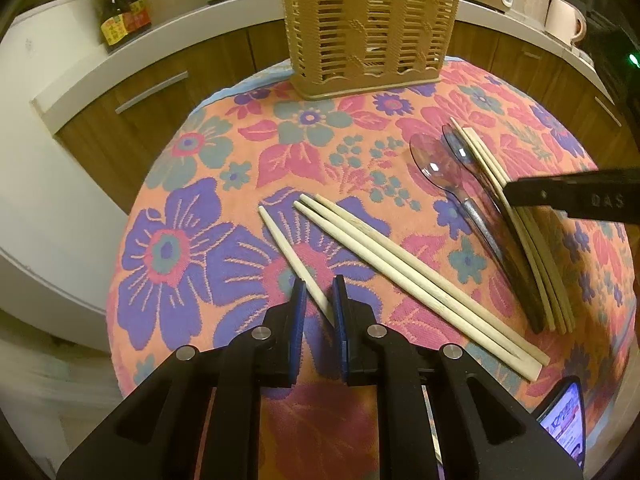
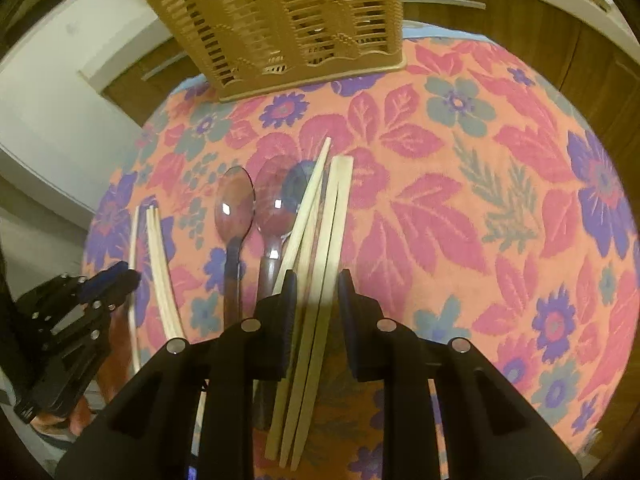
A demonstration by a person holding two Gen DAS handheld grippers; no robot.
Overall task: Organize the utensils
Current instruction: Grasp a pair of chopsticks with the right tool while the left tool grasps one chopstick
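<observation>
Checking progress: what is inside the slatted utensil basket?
Through the slats of the basket only dark gaps show; no utensil is clearly visible. Its walls hide most of the inside.

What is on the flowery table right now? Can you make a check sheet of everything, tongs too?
Surface: round table under a flowery cloth.
Job's things: tan slotted basket at the far edge; single chopstick; joined chopstick pair; two clear spoons; chopstick bundle.
Clutter: phone at the near edge.
Tongs: left tongs closed around the single chopstick; right tongs closed around the chopstick bundle.
Cables: nothing seen.
Surroundings: wooden cabinets, white counter, sauce bottles, mug.
</observation>
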